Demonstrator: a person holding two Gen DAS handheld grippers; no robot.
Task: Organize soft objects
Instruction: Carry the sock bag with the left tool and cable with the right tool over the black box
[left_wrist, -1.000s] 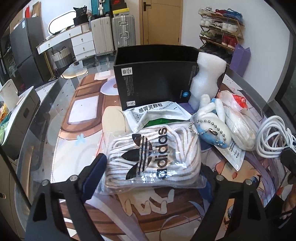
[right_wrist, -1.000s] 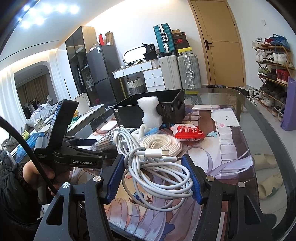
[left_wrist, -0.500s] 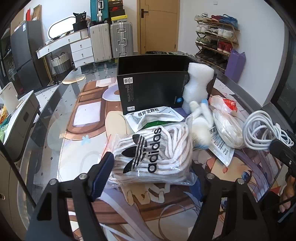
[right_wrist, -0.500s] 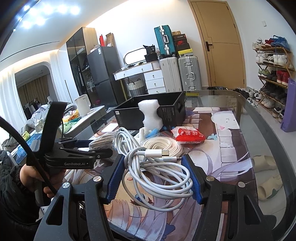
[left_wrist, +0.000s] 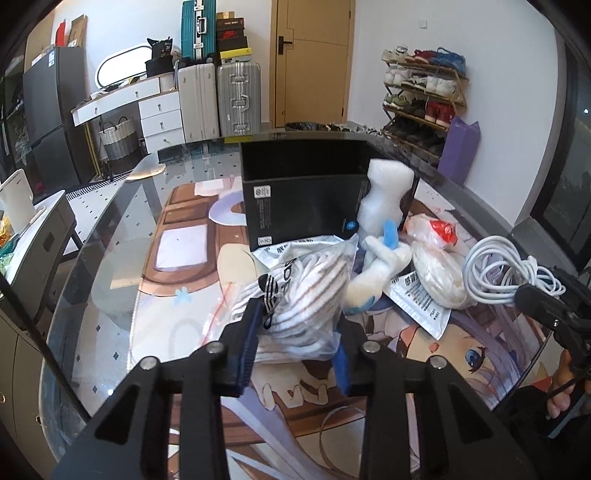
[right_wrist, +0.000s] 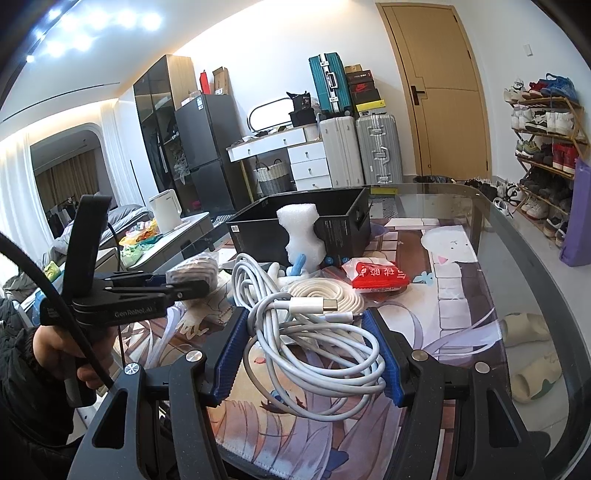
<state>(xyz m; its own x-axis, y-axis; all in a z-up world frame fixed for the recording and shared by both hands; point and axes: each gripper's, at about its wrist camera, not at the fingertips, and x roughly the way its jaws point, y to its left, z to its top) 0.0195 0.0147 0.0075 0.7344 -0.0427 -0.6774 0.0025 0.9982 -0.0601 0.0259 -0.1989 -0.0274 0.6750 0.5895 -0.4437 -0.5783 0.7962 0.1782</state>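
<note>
My left gripper (left_wrist: 295, 347) is shut on a clear adidas bag of white striped laces (left_wrist: 299, 295) and holds it lifted above the mat. Behind it stands the open black box (left_wrist: 306, 192). A white foam block (left_wrist: 384, 195) leans on the box; a white and blue plush (left_wrist: 376, 266) lies below it. My right gripper (right_wrist: 310, 350) is open with its fingers on either side of a coiled white cable (right_wrist: 314, 332), which also shows in the left wrist view (left_wrist: 498, 273). A bagged white rope coil (right_wrist: 325, 291) lies beyond.
A red and white packet (right_wrist: 376, 277) and flat white pouches (left_wrist: 421, 299) lie on the printed mat (right_wrist: 458, 291). The glass table edge (right_wrist: 535, 280) curves along the right. Suitcases (left_wrist: 236, 99) and a shoe rack (left_wrist: 424, 96) stand behind.
My left gripper has closed on the lace bag and lifted it; the bag is squeezed and tilted. The right gripper has stayed around the cable.
</note>
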